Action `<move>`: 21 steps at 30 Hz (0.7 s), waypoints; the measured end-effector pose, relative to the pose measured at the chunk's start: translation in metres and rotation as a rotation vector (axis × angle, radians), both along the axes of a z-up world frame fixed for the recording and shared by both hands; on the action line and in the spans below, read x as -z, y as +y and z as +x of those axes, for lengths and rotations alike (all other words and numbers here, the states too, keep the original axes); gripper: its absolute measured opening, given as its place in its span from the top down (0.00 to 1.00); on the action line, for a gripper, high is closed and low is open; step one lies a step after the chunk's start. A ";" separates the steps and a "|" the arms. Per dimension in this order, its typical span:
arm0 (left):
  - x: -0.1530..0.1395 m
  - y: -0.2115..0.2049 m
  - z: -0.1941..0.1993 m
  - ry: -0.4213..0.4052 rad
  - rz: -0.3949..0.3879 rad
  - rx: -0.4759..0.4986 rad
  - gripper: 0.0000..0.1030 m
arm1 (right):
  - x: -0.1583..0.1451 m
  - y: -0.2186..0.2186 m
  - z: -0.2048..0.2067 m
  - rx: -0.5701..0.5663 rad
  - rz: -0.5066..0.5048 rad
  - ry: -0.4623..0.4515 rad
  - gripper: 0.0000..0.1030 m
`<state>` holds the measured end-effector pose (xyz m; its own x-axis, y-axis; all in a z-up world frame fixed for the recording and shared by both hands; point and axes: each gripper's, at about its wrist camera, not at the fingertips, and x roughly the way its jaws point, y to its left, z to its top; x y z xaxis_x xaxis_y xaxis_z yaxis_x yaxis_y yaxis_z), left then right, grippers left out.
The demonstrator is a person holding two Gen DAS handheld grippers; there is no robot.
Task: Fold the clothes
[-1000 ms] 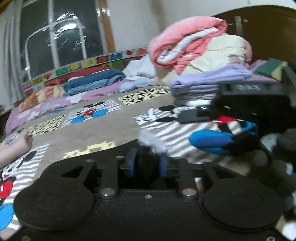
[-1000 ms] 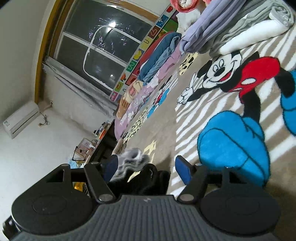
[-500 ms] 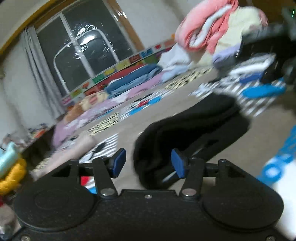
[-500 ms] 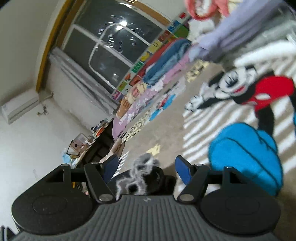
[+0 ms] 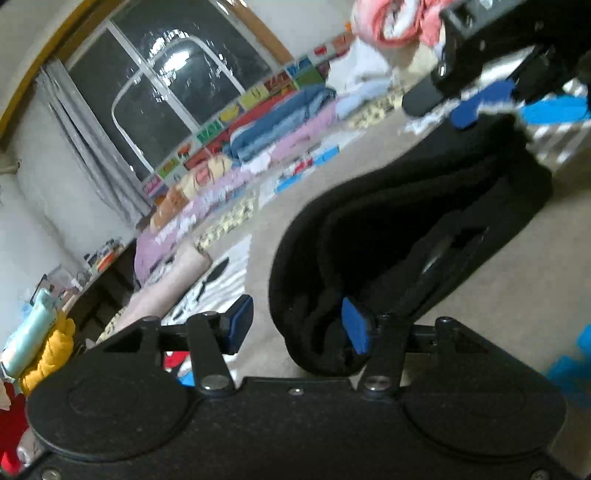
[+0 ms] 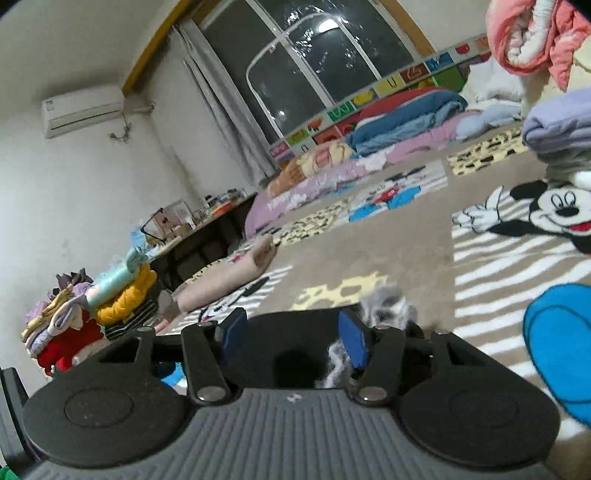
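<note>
Black garment (image 5: 406, 229) between left tongs (image 5: 295, 325), tilted low.

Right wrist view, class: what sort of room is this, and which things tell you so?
Most likely a home bedroom. A cartoon-mouse patterned blanket covers a wide bed-like surface, folded quilts in blue, red and pink lie along the dark window, and a white wall air conditioner hangs above.

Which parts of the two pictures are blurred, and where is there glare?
Left wrist view: the right gripper at top right and the pink bedding are motion-smeared; the black garment lacks detail. Both views: lamp glare on the dark window, and fisheye bending of the frame.
</note>
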<state>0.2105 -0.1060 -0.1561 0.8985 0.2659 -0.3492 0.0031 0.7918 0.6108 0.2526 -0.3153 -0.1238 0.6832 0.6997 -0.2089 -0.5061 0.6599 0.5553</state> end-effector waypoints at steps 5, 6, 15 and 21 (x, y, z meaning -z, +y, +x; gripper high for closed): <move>0.002 0.007 -0.011 -0.101 0.191 -0.047 0.83 | 0.013 0.003 0.011 0.030 -0.034 0.095 0.54; 0.003 0.012 -0.011 -0.070 0.159 -0.044 0.83 | 0.018 0.005 0.014 0.037 -0.048 0.119 0.62; 0.011 0.011 -0.023 -0.061 0.173 0.001 0.48 | 0.020 0.008 0.011 0.041 -0.062 0.134 0.67; 0.013 0.002 -0.005 -0.043 0.246 0.045 0.88 | 0.019 0.006 0.013 0.042 -0.056 0.135 0.67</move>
